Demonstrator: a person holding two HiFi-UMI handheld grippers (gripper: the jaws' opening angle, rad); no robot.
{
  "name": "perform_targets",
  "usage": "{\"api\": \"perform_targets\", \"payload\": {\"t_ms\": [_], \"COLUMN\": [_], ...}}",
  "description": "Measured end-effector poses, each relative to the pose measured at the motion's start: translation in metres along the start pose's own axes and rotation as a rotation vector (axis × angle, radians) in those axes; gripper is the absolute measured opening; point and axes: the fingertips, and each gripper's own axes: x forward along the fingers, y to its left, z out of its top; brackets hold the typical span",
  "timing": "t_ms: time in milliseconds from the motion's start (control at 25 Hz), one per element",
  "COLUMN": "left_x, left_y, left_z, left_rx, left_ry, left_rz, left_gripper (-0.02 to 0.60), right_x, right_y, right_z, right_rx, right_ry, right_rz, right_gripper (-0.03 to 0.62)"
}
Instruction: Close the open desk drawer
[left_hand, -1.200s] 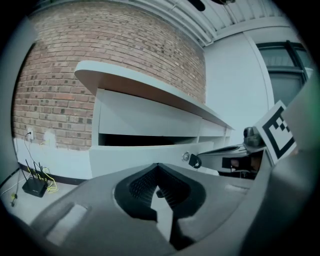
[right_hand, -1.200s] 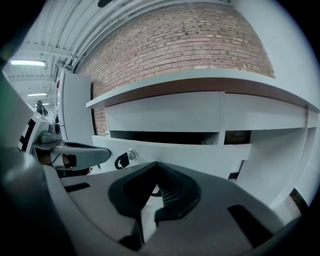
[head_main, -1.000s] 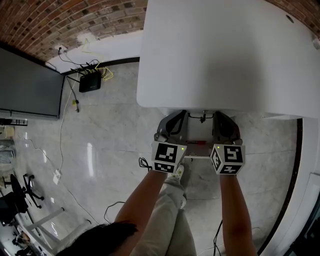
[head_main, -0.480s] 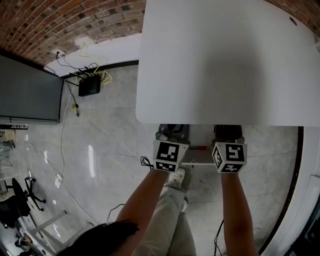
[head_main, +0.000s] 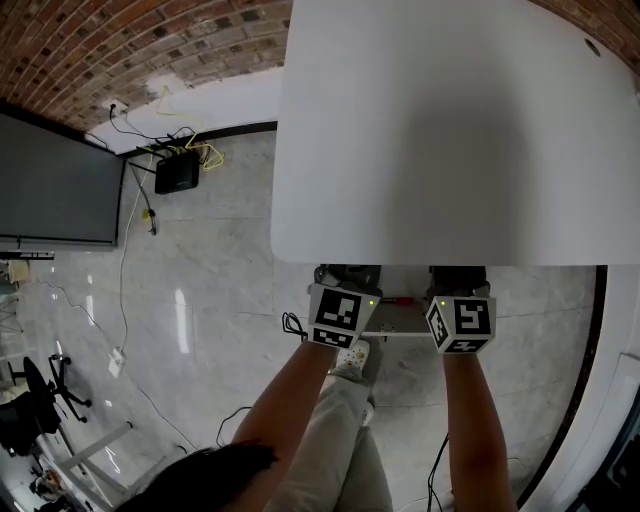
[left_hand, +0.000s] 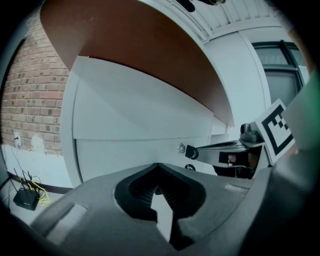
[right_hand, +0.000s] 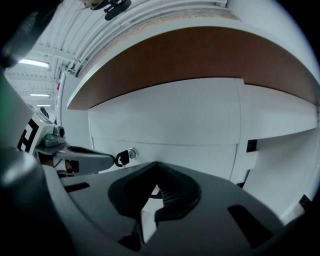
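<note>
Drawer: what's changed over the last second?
The drawer slid further in under the desk; only a narrow strip shows now. The left gripper and right gripper moved forward with it, going partly under the desk edge. Unchanged: both jaws shut and empty, desk in place.

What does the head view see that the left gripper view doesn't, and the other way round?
Only the head view shows the smooth white desk top and the big black screen. Only the left gripper view shows the white drawer front with its small silver lock and black key, plus the desk's brown underside. Both show the small black router on the floor and the red brick wall.
</note>
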Motion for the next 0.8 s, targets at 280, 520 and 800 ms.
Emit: {"api": "perform_targets", "payload": {"t_ms": [280, 520, 800], "left_x": [0.002, -0.010, -0.032], "left_y": [-0.001, 0.007, 0.003], "left_z": [-0.004, -0.004, 0.003], "left_rx": [-0.005, -0.022, -0.038], "left_ry": [0.012, 0.010, -0.020], "left_rz": [-0.002, 0.022, 0.054], "left_gripper": [0.006, 0.006, 0.006], "right_x": [0.002, -0.009, -0.029], "right_y": [0.001, -0.004, 0.002], "right_z": [-0.003, 0.001, 0.007], "right_rx": [-0.013, 0.013, -0.003], "right_ry": [0.041, 0.046, 0.025], "right_rz": [-0.006, -0.036, -0.014], "right_gripper": [0.011, 0.011, 0.011]}}
